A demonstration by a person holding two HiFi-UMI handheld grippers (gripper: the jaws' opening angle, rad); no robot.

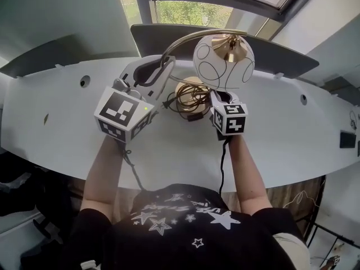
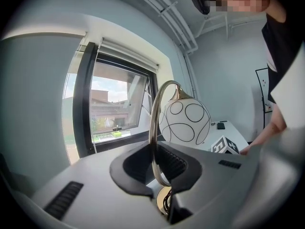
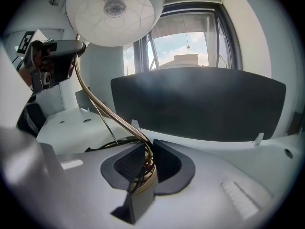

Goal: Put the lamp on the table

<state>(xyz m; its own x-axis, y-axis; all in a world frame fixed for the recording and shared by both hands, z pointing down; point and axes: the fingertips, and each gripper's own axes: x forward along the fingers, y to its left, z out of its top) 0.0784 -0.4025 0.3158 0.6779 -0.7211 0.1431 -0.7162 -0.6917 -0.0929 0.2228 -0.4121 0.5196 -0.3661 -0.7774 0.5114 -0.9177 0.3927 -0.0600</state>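
Observation:
The lamp has a white globe shade (image 1: 223,61) with black line circles, a curved brass arm (image 1: 183,40) and a round base (image 1: 190,90) with its dark cord coiled on it. It is held over the white table (image 1: 67,122), and whether the base touches the top I cannot tell. My left gripper (image 1: 162,67) is shut on the brass arm (image 2: 154,142). My right gripper (image 1: 216,98) is shut on the base's edge (image 3: 144,178) and the cord, right under the shade (image 3: 114,6).
A dark curved panel (image 1: 281,55) stands along the table's far edge, with a window behind it. The tabletop has small round holes (image 1: 84,81). A black flat device (image 1: 347,139) lies at the far right. Cables (image 1: 132,170) hang over the near edge.

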